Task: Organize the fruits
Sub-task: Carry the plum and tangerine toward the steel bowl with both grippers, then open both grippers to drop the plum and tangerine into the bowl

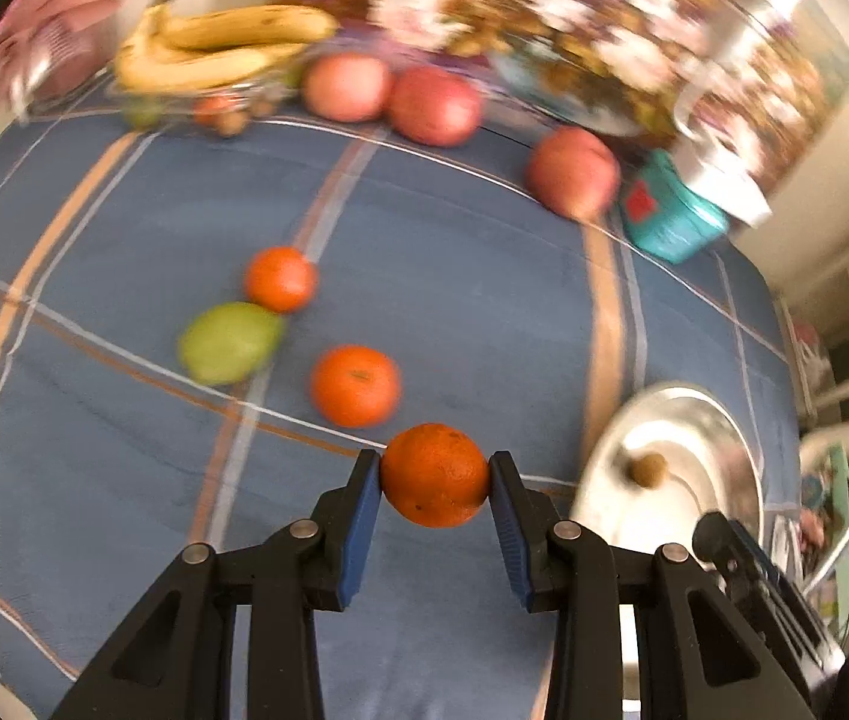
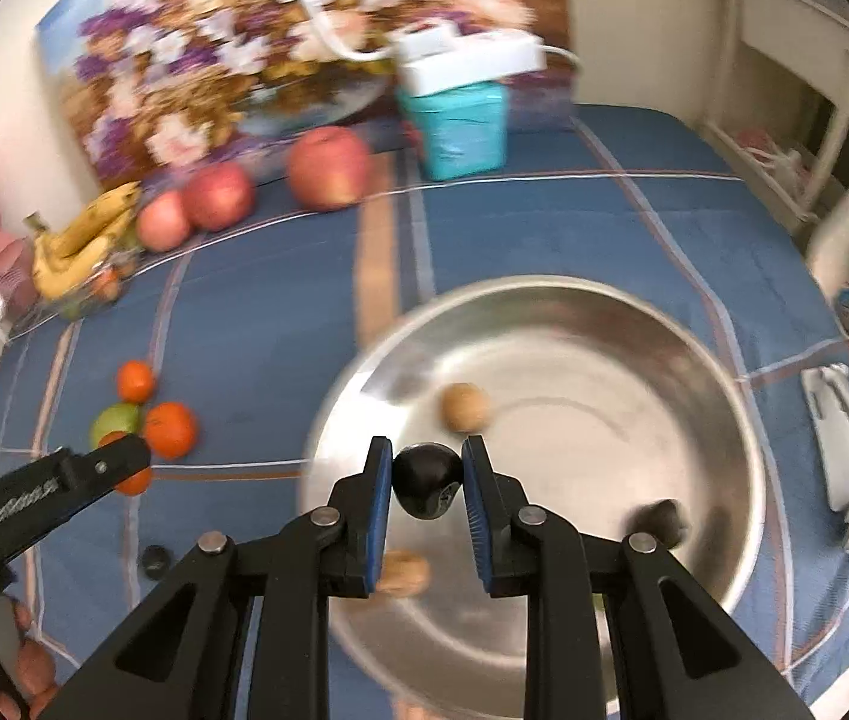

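Note:
My left gripper (image 1: 435,474) is shut on an orange (image 1: 435,475) and holds it above the blue checked cloth (image 1: 124,228). Two more oranges (image 1: 355,385) and a green fruit (image 1: 229,342) lie beyond it. My right gripper (image 2: 427,480) is shut on a small dark round fruit (image 2: 428,480) over the near rim of a steel bowl (image 2: 724,420). The bowl holds a small tan fruit (image 2: 465,407) and another dark fruit (image 2: 658,519). The left gripper also shows in the right wrist view (image 2: 124,456), at the left by the oranges.
Three red apples (image 1: 433,105) and a banana bunch (image 1: 214,45) on a glass dish sit at the table's far edge. A teal box (image 2: 460,120) stands at the back before a floral panel (image 2: 214,48). A small dark fruit (image 2: 154,558) lies on the cloth.

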{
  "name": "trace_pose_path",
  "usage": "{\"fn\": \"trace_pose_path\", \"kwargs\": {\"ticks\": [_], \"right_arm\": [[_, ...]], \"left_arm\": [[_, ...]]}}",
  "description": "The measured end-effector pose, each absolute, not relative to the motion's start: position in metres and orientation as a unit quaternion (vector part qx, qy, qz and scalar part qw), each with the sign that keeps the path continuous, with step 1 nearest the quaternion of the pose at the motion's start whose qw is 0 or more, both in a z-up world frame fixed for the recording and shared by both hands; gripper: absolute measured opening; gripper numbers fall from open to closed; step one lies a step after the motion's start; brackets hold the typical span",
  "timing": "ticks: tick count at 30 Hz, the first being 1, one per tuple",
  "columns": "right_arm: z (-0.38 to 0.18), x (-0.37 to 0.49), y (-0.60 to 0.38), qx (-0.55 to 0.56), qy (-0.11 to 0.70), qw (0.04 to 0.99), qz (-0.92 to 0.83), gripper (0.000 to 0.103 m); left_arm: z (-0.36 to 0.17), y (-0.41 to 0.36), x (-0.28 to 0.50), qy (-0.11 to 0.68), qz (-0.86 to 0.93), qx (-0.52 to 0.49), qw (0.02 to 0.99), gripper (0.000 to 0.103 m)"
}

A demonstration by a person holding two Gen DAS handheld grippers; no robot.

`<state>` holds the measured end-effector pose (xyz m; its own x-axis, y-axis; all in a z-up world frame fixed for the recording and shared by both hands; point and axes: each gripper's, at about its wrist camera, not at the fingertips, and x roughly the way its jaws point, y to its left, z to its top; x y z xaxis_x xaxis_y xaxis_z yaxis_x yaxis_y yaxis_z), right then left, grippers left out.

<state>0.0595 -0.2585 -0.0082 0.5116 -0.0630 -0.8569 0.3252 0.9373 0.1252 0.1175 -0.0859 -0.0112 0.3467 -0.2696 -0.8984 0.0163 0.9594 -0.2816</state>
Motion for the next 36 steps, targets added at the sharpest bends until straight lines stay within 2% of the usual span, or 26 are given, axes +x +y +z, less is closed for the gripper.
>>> {"fn": "trace_pose_path", "kwargs": {"ticks": [12,20,21,22,24,29,31,33,36], "right_arm": [[-0.022,0.037,-0.315,0.154,0.490,0.841,-0.170,0.025],[-0.029,0.033,-0.323,0.155,0.499,0.833,-0.180,0.025],[-0.029,0.033,-0.323,0.154,0.499,0.834,-0.179,0.026],[-0.029,0.033,-0.323,0.154,0.499,0.834,-0.180,0.026],[-0.028,0.033,-0.324,0.154,0.499,0.833,-0.182,0.037],[-0.027,0.032,-0.324,0.155,0.497,0.833,-0.186,0.040],[-0.027,0.032,-0.324,0.152,0.499,0.832,-0.189,0.048],[-0.028,0.032,-0.324,0.154,0.500,0.831,-0.188,0.063],[-0.029,0.033,-0.323,0.155,0.502,0.830,-0.188,0.076]], "left_arm": [[-0.019,-0.167,0.097,0.570,-0.162,-0.049,0.804,0.039],[-0.024,-0.189,0.090,0.575,-0.187,-0.035,0.796,0.041],[-0.023,-0.190,0.090,0.574,-0.189,-0.034,0.796,0.043],[-0.023,-0.191,0.090,0.573,-0.192,-0.033,0.796,0.051],[-0.022,-0.190,0.090,0.570,-0.191,-0.033,0.798,0.055],[-0.019,-0.181,0.089,0.570,-0.191,-0.040,0.798,0.055],[-0.018,-0.173,0.091,0.571,-0.182,-0.043,0.799,0.062],[-0.019,-0.165,0.094,0.571,-0.168,-0.045,0.803,0.068],[-0.020,-0.151,0.099,0.572,-0.144,-0.047,0.806,0.079]]}}
